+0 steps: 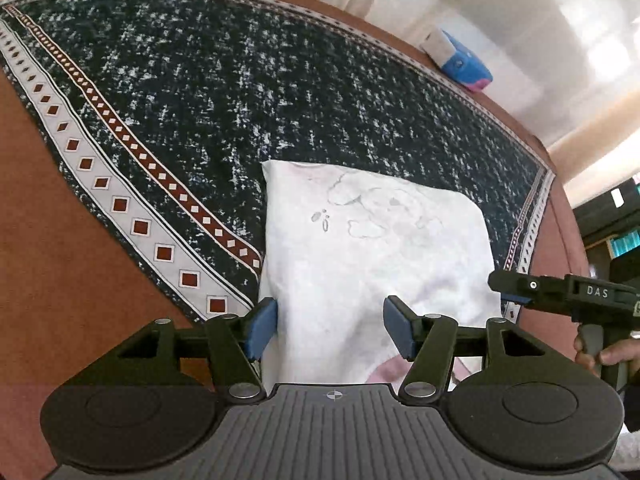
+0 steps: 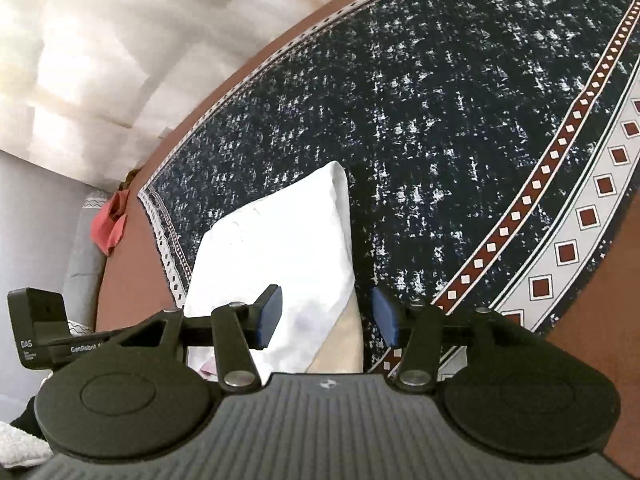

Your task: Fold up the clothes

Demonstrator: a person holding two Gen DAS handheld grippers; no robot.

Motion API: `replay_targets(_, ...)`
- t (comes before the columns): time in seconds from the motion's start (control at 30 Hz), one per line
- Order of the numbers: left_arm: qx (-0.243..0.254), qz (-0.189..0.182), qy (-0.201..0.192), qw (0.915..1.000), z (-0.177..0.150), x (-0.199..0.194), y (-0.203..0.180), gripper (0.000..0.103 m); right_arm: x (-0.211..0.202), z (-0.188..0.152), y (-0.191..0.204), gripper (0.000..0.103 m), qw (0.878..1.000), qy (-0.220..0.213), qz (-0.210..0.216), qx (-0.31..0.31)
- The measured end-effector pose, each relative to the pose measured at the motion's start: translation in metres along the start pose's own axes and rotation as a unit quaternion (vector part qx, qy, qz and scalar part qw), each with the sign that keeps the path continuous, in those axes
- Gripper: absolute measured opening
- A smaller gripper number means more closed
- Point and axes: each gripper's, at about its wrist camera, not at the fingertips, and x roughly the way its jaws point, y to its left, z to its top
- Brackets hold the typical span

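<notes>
White garment (image 1: 376,240), folded on the patterned cloth (image 1: 224,92) toward the desk's 5 o'clock edge, could slump open if either gripper, left (image 1: 330,330) or right (image 2: 326,316), fingers apart and holding nothing, snags its loose edge.

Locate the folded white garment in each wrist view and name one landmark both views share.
Left wrist view: the folded white garment lies center-right on the dark speckled cloth, between the open left gripper fingers.
Right wrist view: the folded white garment sits left of center, ahead of the open right gripper.
Shared landmark: the red-and-white diamond border stripe.
</notes>
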Motion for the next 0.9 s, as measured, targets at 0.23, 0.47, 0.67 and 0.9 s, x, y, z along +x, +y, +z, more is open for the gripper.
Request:
replay_targets(0.23,-0.015,0.001,-0.008,0.9999,0.0,-0.003,0.007,0.073,0.001,0.002,0.002,0.057,1.0,0.012,-0.001,-0.011)
replay_targets(0.47,-0.016,-0.003,-0.01,0.9998,0.004,-0.002,0.008,0.073,0.003,0.0,0.005,0.057,1.0,0.02,0.001,-0.013)
replay_targets(0.67,-0.015,-0.005,-0.015,0.9998,0.008,0.003,0.007,0.073,0.006,0.001,0.011,0.059,0.999,0.03,0.002,-0.024)
replay_targets(0.9,-0.009,-0.031,0.012,0.9994,0.004,0.008,0.008,0.071,0.005,-0.007,0.013,0.058,0.998,0.053,0.012,-0.028)
